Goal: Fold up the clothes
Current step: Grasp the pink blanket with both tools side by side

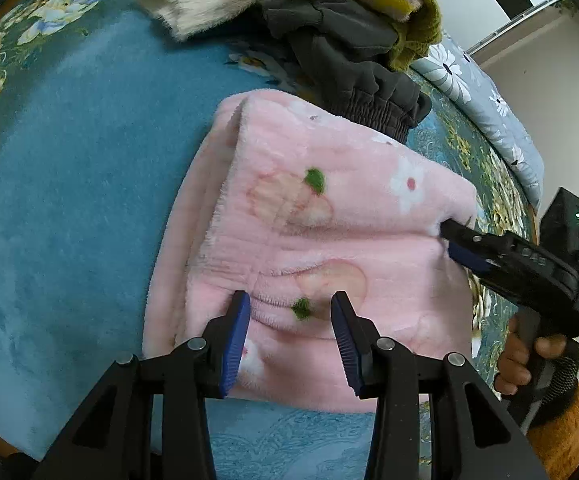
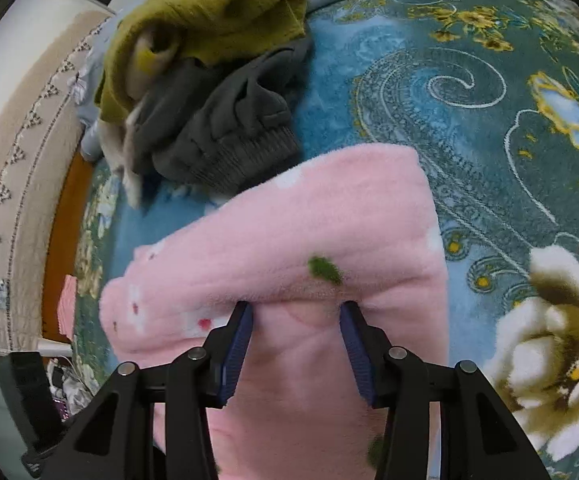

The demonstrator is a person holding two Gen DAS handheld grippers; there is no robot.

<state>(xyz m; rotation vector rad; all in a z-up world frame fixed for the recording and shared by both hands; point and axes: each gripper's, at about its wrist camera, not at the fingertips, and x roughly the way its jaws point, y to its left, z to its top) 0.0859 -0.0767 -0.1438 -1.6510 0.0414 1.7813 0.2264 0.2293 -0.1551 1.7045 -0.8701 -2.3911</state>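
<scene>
Covering nearly the whole view, a blue flowered blanket [image 1: 69, 168] carries the clothes. The folded pink fleece garment [image 1: 329, 240] lies at its centre, with a heap of dark grey, olive and cream clothes [image 1: 329, 40] at its twelve o'clock. The left gripper [image 1: 289, 308] stands part open over the garment's near edge, pads apart. The right gripper [image 2: 295, 316], at three o'clock, stands part open against a raised fold; whether it grips, I cannot tell.
</scene>
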